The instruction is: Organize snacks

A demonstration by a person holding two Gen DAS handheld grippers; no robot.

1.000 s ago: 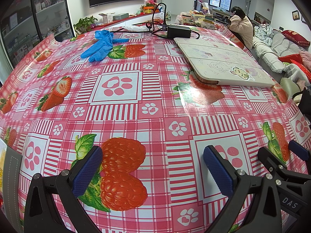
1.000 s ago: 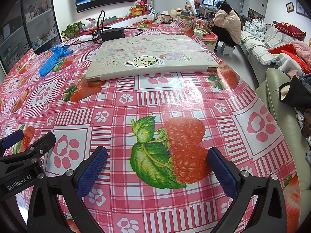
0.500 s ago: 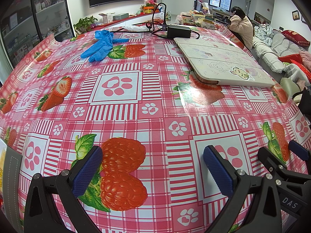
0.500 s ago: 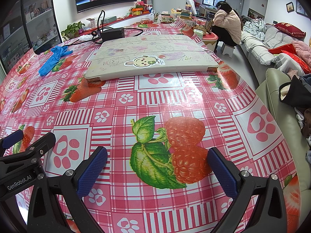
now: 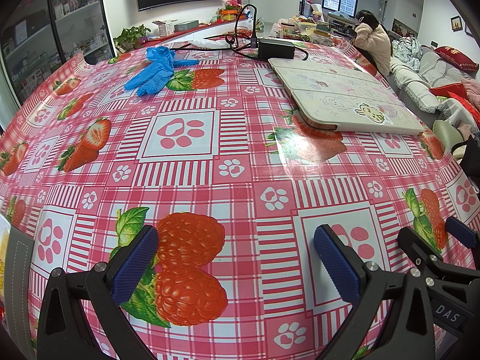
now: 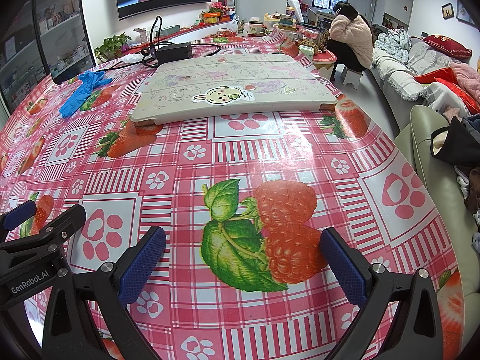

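My left gripper [image 5: 237,258] is open and empty, low over the pink strawberry tablecloth [image 5: 180,138]. My right gripper [image 6: 243,258] is open and empty too, just to its right; it shows at the right edge of the left wrist view [image 5: 432,246], and the left gripper shows at the left edge of the right wrist view [image 6: 39,225]. At the far left edge of the left wrist view a grey fabric edge [image 5: 18,273] and a bit of yellow packaging [image 5: 2,252] peek in. No other snack is in view.
A white tablet case with a rabbit sticker [image 5: 345,99] [image 6: 234,90] lies at the back right. Blue gloves [image 5: 156,72] [image 6: 81,93] lie at the back left. A black power adapter with cables [image 5: 276,48] sits behind. A sofa [image 6: 435,156] stands right of the table.
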